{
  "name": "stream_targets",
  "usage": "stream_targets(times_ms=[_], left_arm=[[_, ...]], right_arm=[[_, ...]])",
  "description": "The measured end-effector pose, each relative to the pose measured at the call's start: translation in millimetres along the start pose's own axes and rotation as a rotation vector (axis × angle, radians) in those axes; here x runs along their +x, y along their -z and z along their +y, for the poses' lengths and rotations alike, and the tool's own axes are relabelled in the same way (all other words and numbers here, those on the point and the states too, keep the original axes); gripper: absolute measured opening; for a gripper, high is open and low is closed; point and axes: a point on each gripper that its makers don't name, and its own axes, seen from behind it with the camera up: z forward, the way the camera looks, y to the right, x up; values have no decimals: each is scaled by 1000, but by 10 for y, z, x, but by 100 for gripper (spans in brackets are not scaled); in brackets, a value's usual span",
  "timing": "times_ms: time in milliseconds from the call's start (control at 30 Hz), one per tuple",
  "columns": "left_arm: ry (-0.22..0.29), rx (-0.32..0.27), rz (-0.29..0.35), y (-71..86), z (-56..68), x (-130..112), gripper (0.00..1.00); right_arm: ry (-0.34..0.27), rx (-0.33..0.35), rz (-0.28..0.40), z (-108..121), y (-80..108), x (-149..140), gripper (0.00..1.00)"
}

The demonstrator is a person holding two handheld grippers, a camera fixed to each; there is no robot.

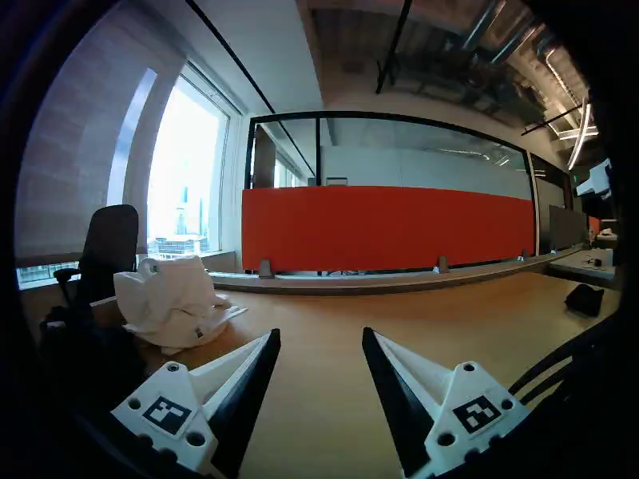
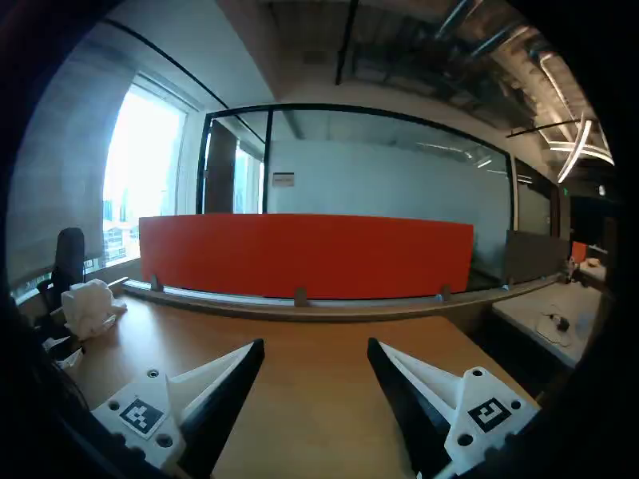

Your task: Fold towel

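A crumpled white towel [image 1: 172, 299] lies in a heap on the wooden table [image 1: 359, 319] at the left, beyond the left gripper's left finger. My left gripper [image 1: 319, 339] hovers low over the table, open, with nothing between its fingers. In the right gripper view the same towel [image 2: 88, 307] sits far off at the left edge of the table [image 2: 319, 367]. My right gripper [image 2: 315, 347] is also open and empty, pointing across the table toward the red divider.
A red divider panel [image 1: 387, 227] runs along the table's far edge. A black office chair [image 1: 108, 251] stands behind the towel by the window. A small black object [image 1: 585, 298] lies on the table at the right. Another desk [image 2: 551, 315] stands to the right.
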Motion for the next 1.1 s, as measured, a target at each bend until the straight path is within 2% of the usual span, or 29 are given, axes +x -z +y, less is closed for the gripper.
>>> stream_targets(times_ms=[300,500,733,1100], left_arm=[[-1,0,-1,8,-2,9,75],[-1,0,-1,7,-1,11,75],[-1,0,-1,10,-9,17,75],[-1,0,-1,9,-15,21,75]], right_arm=[[1,0,56,128,-28,92,100],[-11,10,86,187,-82,45,100],[-34,0,109,329,-117,-128,100],[-61,-11,125,492,-148,-589,100]])
